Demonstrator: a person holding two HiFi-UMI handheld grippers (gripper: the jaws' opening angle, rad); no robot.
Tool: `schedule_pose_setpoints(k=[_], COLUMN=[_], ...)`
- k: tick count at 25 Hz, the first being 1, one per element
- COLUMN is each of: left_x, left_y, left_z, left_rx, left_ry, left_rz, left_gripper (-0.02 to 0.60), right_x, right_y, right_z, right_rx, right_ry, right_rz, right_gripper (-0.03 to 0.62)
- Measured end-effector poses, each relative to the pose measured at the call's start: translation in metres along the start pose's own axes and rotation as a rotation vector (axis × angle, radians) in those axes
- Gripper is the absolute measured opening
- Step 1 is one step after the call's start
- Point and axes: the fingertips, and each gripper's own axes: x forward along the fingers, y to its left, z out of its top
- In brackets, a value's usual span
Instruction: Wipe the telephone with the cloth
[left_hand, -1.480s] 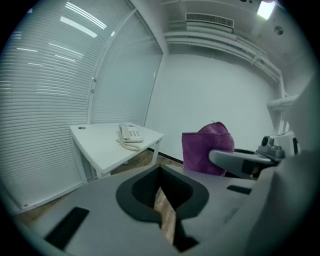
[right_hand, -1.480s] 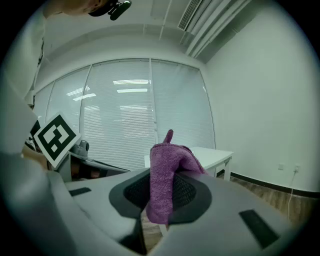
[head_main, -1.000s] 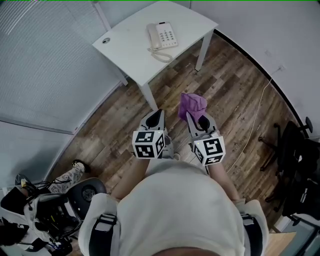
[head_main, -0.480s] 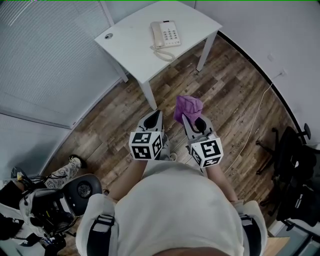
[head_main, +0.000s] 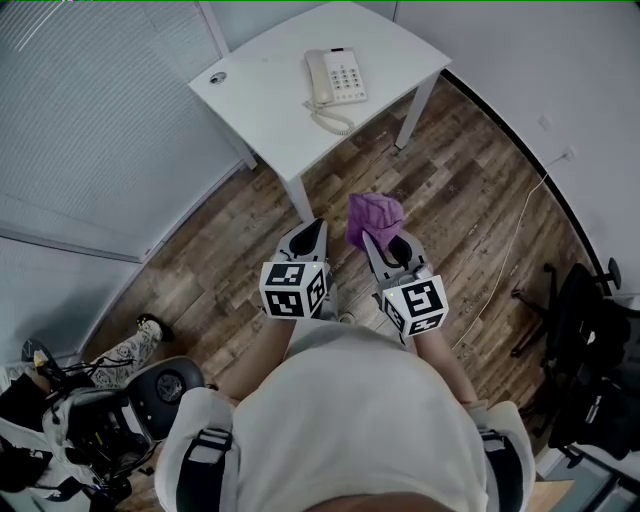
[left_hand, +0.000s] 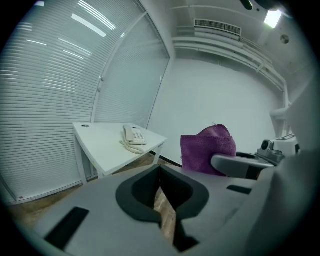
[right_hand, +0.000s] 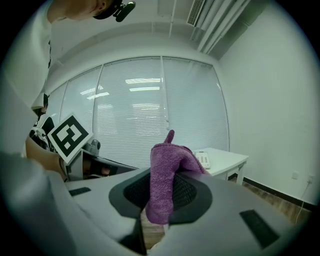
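- Two sets of jaws, two states. The right gripper is clamped on the purple cloth, which stands up out of the jaws in a bunched fold. The left gripper is clenched on nothing, with only floor showing past its tips.
- Cloth position: in the air over the wooden floor, well apart from the telephone.
- Telephone position: on the white bench, handset in its cradle, coiled cord lying at its near side. Nothing touches it.
- Progress (judged): the cloth is in hand, so the pick-up counts as done. No wiping has begun.
- Left to do (judged): reach the bench, lay the cloth on the telephone, rub over handset and keypad.
- Pose: both grippers are held side by side just in front of the person's torso and near each other. They point ahead toward the bench and tilt slightly downward.
- Note (judged): the left gripper is free and could steady the telephone during the wipe.
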Motion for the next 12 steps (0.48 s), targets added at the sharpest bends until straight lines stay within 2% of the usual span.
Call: schedule_pose_setpoints(k=[12], left_x=[0.063], left_y=[0.044], left_z=[0.038], left_rx=[-0.028], left_ry=[0.022], left_rz=[-0.003], left_gripper=[0.021], right_x=[0.073], right_y=[-0.041], right_z=[0.026], right_rx=[0.004], right_ry=[0.003], right_rz=[0.016], right_gripper=[0.086])
